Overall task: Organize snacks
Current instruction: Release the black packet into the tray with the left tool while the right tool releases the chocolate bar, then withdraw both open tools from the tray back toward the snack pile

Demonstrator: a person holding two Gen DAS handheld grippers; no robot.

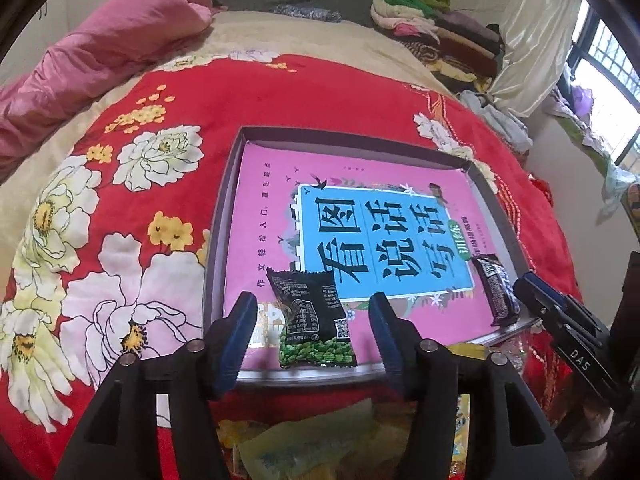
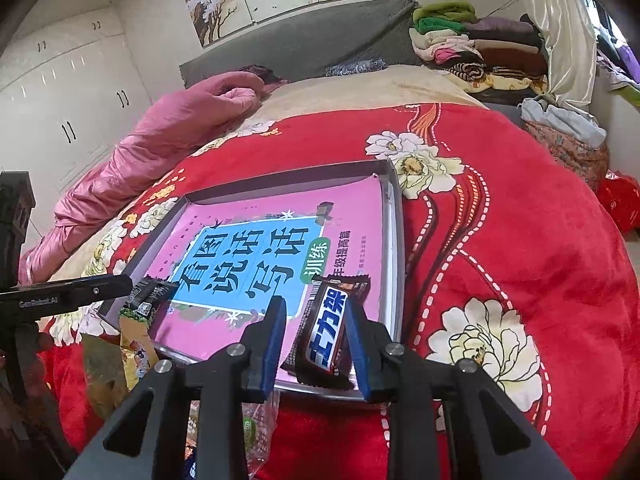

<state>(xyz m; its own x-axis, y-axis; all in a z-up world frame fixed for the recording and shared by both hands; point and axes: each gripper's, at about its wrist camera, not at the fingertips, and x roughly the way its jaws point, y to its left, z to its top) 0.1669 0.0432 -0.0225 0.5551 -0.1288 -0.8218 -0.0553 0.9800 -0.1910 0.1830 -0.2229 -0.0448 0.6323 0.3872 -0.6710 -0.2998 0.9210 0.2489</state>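
Observation:
A shallow grey tray (image 1: 224, 200) lies on the bed with a pink book (image 1: 276, 208) inside it. A black and green snack packet (image 1: 312, 316) rests on the book at the tray's near edge. My left gripper (image 1: 313, 308) stands open around it, and neither pad touches it. At the tray's near right corner a brown chocolate bar (image 2: 326, 328) tilts between the blue pads of my right gripper (image 2: 316, 316), which is shut on it. In the left wrist view the bar (image 1: 496, 292) sits beside the right gripper (image 1: 532, 292). In the right wrist view the packet (image 2: 148, 298) is at the left.
Loose yellow and clear snack wrappers (image 1: 304, 440) lie just in front of the tray, seen in the right wrist view as wrappers (image 2: 136, 344). A red floral blanket (image 1: 120, 200) covers the bed. A pink quilt (image 1: 100, 52) lies at the far left and a clothes pile (image 1: 432, 28) at the back right.

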